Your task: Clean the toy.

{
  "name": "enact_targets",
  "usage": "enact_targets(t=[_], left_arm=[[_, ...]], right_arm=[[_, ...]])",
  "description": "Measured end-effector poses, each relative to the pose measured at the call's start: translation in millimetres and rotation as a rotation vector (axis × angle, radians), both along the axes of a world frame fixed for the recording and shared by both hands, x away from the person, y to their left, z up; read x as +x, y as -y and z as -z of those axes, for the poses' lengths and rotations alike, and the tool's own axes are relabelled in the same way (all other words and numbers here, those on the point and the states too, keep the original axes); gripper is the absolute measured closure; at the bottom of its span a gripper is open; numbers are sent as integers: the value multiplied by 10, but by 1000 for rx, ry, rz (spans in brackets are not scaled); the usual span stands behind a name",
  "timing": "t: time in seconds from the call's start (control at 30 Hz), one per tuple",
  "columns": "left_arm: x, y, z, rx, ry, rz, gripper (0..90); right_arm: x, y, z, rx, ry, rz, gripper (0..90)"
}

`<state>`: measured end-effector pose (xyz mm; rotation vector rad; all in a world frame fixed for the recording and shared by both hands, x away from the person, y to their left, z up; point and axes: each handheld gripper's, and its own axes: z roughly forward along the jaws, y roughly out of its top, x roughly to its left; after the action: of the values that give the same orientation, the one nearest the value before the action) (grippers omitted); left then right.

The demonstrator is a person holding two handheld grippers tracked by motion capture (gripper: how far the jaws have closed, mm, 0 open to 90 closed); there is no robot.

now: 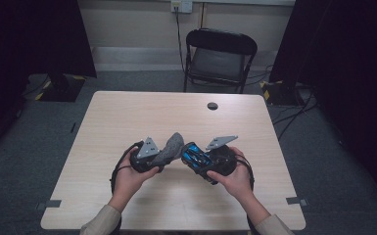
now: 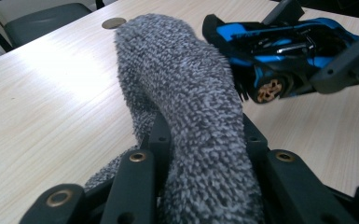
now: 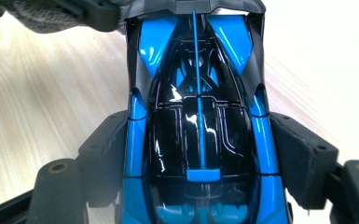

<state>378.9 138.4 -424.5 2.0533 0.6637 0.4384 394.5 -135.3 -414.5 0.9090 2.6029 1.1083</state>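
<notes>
High view: the left gripper (image 1: 162, 157) pinches a grey sock (image 1: 170, 148), which stands up and leans toward the right gripper (image 1: 192, 157). The right gripper clamps a blue toy car (image 1: 194, 157) just beside it. Both are held above the near middle of the table (image 1: 127, 117), close in front of the person, so sock and car can be brought together; the car's end meets the sock's upper part, though whether they press or merely touch is hard to tell from here. A chair (image 1: 219, 56) stands well beyond the far edge.

Left gripper view: the jaws are squeezed tight on the sock (image 2: 186, 107), which bunches between them and rises straight ahead. This looks like a grip low on the fabric, to keep the top free. The car (image 2: 279, 51) hangs ahead and to the right, side-on, a wheel showing, its end against the sock.

Right gripper view: the jaws stand wide but bear on both flanks of the car (image 3: 198, 130), held roof toward the camera and lengthwise between them (a grip across the body, likely to keep it from twisting). Beyond its far end sits a bit of the sock (image 3: 42, 16).
</notes>
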Motion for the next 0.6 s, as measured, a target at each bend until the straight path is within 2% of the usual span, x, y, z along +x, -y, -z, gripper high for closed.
enact_targets(t=[0.1, 0.2, 0.27, 0.43, 0.6], left_arm=[[-12, -32, 21, -17, -14, 0, 668], [-40, -46, 57, -5, -25, 10, 670], [-56, -58, 77, -16, -33, 8, 670], [-31, -134, 135, -8, -60, -57, 670], [34, -102, 175, -21, -56, -75, 670]], right_arm=[[9, 34, -4, 5, -2, 8, 262], [17, 70, -15, 7, 0, 19, 262], [30, 102, -24, 14, 2, 25, 262], [39, 145, -77, 22, 4, 34, 262], [26, 133, -165, 44, 17, 27, 262]])
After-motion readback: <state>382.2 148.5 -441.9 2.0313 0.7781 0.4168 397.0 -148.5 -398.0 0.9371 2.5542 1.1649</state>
